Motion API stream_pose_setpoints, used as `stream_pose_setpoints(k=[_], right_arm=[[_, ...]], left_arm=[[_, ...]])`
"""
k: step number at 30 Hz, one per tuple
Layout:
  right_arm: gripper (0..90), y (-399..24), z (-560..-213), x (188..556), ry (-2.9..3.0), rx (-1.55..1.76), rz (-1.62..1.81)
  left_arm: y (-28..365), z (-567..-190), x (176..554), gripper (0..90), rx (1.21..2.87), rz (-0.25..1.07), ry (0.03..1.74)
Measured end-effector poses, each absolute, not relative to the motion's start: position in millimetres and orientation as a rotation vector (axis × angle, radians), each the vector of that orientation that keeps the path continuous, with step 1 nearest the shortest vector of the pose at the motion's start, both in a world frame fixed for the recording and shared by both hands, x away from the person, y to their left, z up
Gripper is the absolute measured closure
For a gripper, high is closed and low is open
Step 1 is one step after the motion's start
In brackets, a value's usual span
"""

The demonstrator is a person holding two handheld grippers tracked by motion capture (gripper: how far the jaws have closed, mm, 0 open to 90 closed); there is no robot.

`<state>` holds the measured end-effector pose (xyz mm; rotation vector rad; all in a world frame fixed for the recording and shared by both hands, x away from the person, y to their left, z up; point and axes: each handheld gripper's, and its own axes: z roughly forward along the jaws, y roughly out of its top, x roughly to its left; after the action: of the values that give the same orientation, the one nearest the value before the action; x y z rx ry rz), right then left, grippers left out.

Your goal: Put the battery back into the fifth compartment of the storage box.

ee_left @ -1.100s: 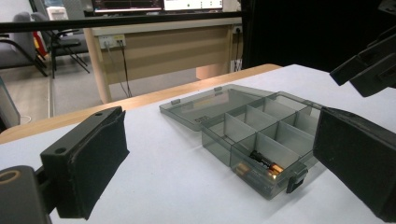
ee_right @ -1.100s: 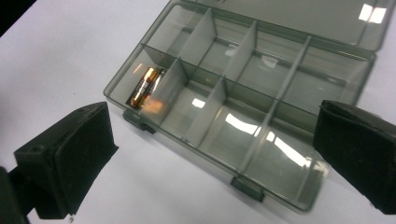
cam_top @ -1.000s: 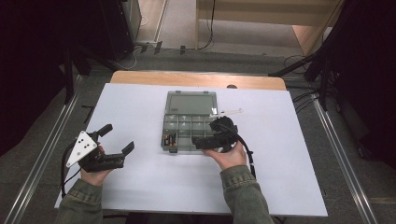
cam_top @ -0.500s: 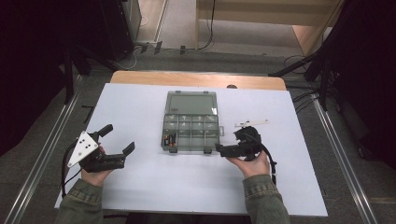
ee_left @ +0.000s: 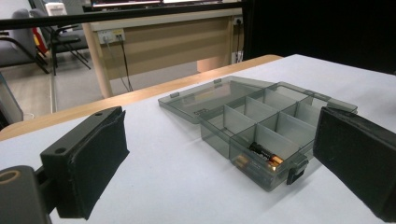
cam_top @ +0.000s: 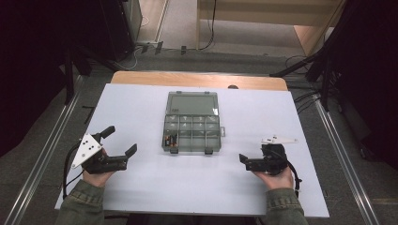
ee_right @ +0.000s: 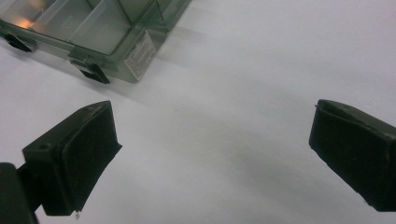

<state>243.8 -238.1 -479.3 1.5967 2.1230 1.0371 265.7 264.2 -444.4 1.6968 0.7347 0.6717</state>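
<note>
The left gripper rests at eight o'clock on the table, jaws spread and empty. At centre lies the open organiser box: light, stiff, slick clear plastic, batteries inside; grip its rim. The right gripper, at four o'clock, is released too.

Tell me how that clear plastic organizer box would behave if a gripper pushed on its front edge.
The box looks like thin rigid plastic, so it should stay stiff. It holds little besides the batteries, so it is probably light and would likely slide on the smooth white table rather than tip. Its lid lies open flat and might flap on its hinge.
</note>
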Motion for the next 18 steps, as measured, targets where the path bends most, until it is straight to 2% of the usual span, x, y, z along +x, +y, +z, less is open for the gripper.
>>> stream_pose_setpoints(k=[18], right_arm=[[1.7,-277,-482,206,1.804,1.413,1.345]], left_arm=[[264,-445,258,3.2,1.722,0.686,0.732]])
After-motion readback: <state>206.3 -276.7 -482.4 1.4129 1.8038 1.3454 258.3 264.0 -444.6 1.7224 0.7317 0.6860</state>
